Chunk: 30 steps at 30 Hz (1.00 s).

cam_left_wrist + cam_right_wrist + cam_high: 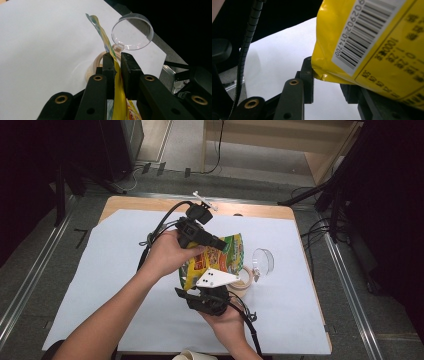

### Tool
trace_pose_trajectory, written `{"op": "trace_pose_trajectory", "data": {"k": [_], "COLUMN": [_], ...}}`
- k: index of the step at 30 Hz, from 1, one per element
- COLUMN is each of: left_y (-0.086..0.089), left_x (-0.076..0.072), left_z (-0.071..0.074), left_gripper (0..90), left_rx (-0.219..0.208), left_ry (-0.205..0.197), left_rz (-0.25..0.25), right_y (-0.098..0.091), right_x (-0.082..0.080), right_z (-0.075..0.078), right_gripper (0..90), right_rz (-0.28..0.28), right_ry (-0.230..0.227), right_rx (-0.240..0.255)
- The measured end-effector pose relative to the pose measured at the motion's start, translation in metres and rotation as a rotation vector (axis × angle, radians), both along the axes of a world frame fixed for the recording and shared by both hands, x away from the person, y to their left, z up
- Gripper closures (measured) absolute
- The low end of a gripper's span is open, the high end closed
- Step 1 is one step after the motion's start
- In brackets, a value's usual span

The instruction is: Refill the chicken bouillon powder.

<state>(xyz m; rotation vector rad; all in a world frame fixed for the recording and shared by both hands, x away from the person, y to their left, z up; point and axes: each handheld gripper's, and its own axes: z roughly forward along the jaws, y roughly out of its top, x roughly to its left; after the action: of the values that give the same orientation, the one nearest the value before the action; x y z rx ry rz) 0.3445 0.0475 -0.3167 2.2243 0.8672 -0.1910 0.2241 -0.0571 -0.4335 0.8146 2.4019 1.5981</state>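
Packet (220,257), yellow, hangs above the table's (125,270) far right quarter, its thin edge pinched flat in the left gripper (117,72); the right gripper (327,82) apparently clamps a lower corner, jaws partly hidden.

Both forearms were extended from the near edge and met over mid-table. The left gripper (218,242) was held in the left hand (167,254), jaws nearly closed. The right gripper (202,292) was held below it in the right hand (226,319), jaws partly closed
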Motion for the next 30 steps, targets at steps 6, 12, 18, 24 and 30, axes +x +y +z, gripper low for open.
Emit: {"op": "trace_pose_trajectory", "data": {"k": [6, 12, 18, 24, 30], "left_y": [0.0002, 0.0003, 0.0011, 0.0001, -0.0002], "left_x": [-0.0001, -0.0008, 0.0012, 0.0008, -0.0006], "left_z": [-0.0002, 0.0004, -0.0014, -0.0007, 0.0001], "left_gripper": [83.1, 83.1, 83.1, 83.1, 83.1], "left_rx": [-0.003, -0.008, -0.003, -0.002, -0.005], "left_ry": [-0.001, -0.006, 0.008, 0.007, 0.003], "left_rz": [-0.002, -0.002, -0.002, -0.003, -0.004], "right_y": [0.0002, 0.0002, 0.0004, 0.0001, 0.0003], "right_x": [-0.0007, -0.0009, 0.0000, -0.0003, -0.0008], "right_z": [0.0001, 0.0004, -0.0008, -0.0002, 0.0000], "right_gripper": [68.4, 68.5, 68.6, 68.6, 68.6], "right_rz": [-0.002, -0.002, 0.001, -0.001, -0.002], "right_ry": [-0.003, -0.007, 0.000, 0.009, 0.008], "right_rx": [-0.004, -0.002, -0.006, 0.003, 0.003]}}
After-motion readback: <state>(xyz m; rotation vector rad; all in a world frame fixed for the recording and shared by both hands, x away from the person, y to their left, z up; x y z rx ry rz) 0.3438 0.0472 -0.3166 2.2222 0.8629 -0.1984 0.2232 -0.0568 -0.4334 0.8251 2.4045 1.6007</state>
